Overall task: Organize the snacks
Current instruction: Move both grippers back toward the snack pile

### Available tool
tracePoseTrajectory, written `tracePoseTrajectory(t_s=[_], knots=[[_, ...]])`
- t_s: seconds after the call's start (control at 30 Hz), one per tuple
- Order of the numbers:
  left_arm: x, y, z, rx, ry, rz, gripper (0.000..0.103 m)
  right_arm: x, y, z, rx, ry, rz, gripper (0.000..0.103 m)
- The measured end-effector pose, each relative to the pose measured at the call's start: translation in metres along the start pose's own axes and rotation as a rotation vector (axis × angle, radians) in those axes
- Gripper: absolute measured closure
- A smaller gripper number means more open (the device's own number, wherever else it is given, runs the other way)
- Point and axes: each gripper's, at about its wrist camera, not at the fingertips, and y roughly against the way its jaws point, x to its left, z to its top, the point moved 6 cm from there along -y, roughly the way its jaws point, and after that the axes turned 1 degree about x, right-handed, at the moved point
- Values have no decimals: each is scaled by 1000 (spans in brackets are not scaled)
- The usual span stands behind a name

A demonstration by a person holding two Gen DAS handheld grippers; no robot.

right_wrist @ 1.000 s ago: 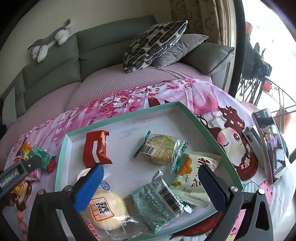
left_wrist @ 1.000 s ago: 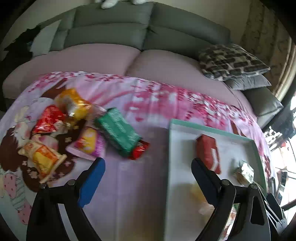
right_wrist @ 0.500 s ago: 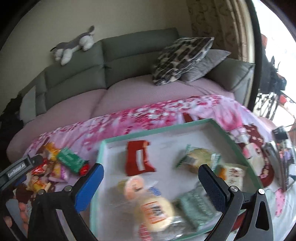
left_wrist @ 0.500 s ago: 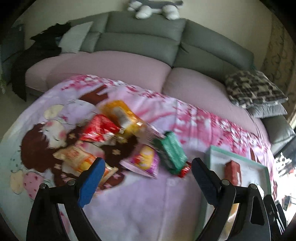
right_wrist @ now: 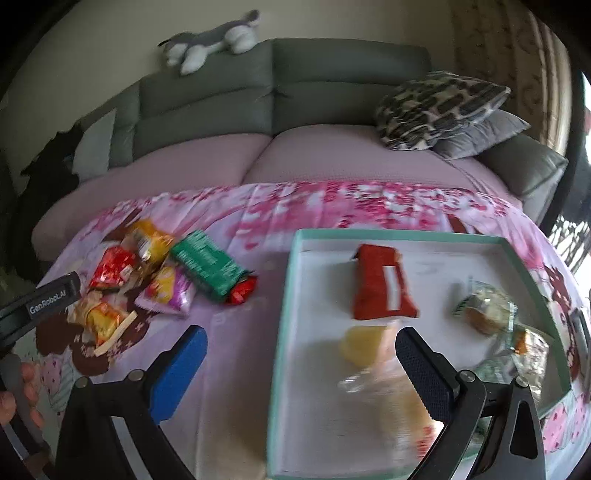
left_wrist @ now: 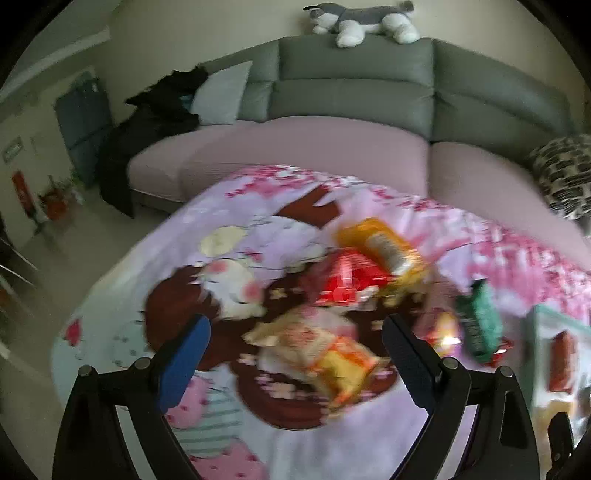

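On the pink cartoon-print cloth spread over the counter before a grey sofa:

Loose snacks, left part of the cloth. Both views show a heap of packets: an orange-yellow foil packet, a red crinkled foil packet, a yellow-and-orange noodle-style packet, a yellow-and-purple packet and a green rectangular packet. The right wrist view alone shows them sharply, the green packet lying with one end on a small red wrapper. The left wrist view is blurred and puts the yellow-and-orange packet between its gripper's fingers but farther off, untouched.

Shallow white tray with mint-green rim, right part of the cloth. The right wrist view shows its whole inside: a red pouch with a white panel, a clear-wrapped round cake, pale blurred packets near the front. The left wrist view catches only the tray's left edge.

Left gripper: fingers spread wide, nothing between the pads. In the right wrist view only its black body, gripped by a hand, appears at the left edge.

Right gripper: fingers spread wide, empty, straddling the tray's left rim from above.

Grey-and-white plush dog lies on the sofa back; a patterned cushion rests at the sofa's right end.
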Motion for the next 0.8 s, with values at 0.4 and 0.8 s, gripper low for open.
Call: tracePoseTrajectory(t_s=[0.4, 0.8], knots=[[47, -23, -5, 60, 8, 141, 9, 35, -31, -1, 60, -38, 65, 0], [64, -50, -16, 167, 96, 4, 9, 54, -51, 3, 90, -67, 46, 0]])
